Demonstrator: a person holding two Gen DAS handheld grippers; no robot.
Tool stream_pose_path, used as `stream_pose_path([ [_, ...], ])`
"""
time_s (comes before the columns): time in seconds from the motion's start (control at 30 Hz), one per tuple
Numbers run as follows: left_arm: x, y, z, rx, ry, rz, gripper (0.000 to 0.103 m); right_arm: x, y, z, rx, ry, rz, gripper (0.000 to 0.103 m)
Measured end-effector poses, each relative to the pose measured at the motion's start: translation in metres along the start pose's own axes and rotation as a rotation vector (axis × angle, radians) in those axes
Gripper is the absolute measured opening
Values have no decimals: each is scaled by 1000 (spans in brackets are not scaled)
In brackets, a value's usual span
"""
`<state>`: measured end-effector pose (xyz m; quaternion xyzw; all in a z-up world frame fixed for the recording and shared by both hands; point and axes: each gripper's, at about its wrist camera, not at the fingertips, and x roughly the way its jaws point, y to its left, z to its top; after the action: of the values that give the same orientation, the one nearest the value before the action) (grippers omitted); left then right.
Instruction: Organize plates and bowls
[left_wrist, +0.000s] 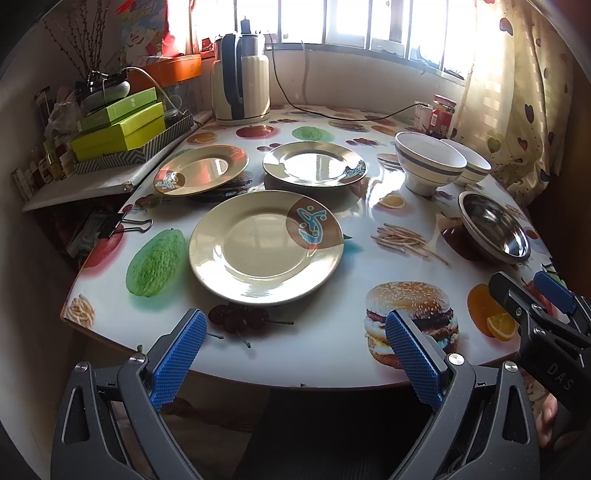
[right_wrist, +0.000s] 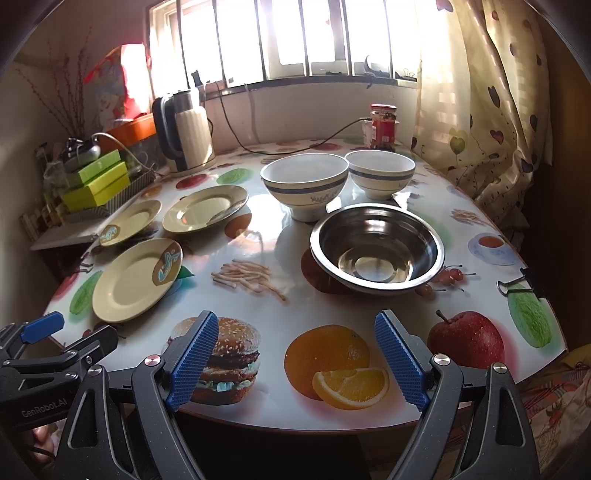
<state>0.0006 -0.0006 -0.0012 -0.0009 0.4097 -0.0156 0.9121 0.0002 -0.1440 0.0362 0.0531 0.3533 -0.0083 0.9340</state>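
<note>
Three cream plates with a brown fish patch lie apart on the table: a near plate (left_wrist: 266, 247) (right_wrist: 136, 278), a far left plate (left_wrist: 201, 169) (right_wrist: 130, 221) and a far middle plate (left_wrist: 314, 163) (right_wrist: 205, 208). Two white bowls with a blue band stand at the back: a larger one (left_wrist: 428, 162) (right_wrist: 304, 184) and a smaller one (left_wrist: 467, 167) (right_wrist: 380, 177). A steel bowl (left_wrist: 495, 227) (right_wrist: 376, 247) sits in front of them. My left gripper (left_wrist: 295, 350) is open and empty at the table's front edge, before the near plate. My right gripper (right_wrist: 295, 362) is open and empty at the front edge, before the steel bowl.
A white kettle (left_wrist: 243, 81) (right_wrist: 186, 134) with a cord stands at the back left. A red jar (left_wrist: 443, 112) (right_wrist: 383, 127) stands at the back right. Green boxes (left_wrist: 118, 129) are stacked on a side shelf at the left. A curtain (right_wrist: 480, 110) hangs at the right.
</note>
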Motion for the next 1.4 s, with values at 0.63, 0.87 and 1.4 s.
stream_pose_path([
  [0.63,0,0,0,-1,-1,0,98,1,0,0,0,2,1,88],
  [0.87,0,1,1,-2,-6,-2,98,1,0,1,-1,2,1,88],
  [1.4,-6,34,23,-62,-46,-4,98,2,24,20,-77,-35,78,88],
])
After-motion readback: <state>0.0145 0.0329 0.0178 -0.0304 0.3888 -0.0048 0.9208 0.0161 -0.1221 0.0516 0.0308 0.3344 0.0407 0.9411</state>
